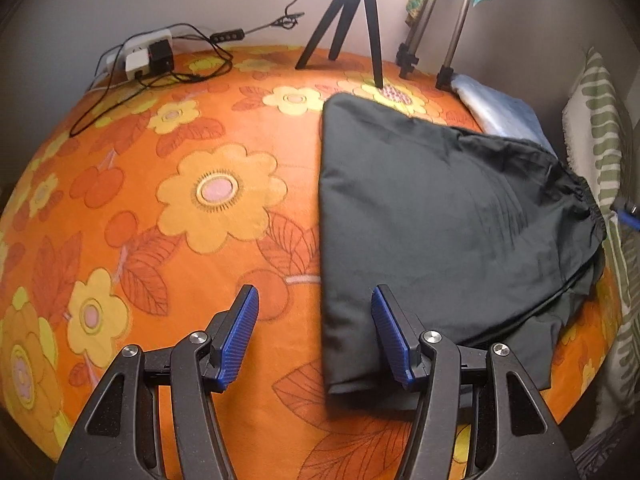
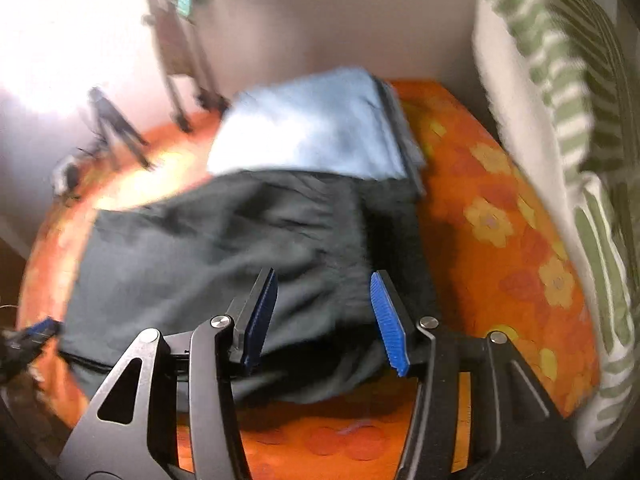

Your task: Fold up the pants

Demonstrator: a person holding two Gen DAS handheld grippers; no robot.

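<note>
Dark grey pants (image 1: 440, 216) lie folded on the orange flowered bedspread (image 1: 180, 208), with the elastic waistband at the right edge. My left gripper (image 1: 314, 328) is open and empty, hovering over the near left corner of the pants. In the blurred right wrist view the pants (image 2: 208, 248) fill the middle. My right gripper (image 2: 324, 312) is open and empty just above their near edge. The tip of the left gripper (image 2: 40, 330) shows at the far left of that view.
A folded light blue cloth (image 1: 500, 114) (image 2: 312, 136) lies behind the pants. A black tripod (image 1: 352, 20), metal stand legs (image 1: 432, 40) and a power strip with cables (image 1: 148, 56) stand at the back. A green striped pillow (image 1: 600, 152) (image 2: 560, 120) lines the right side.
</note>
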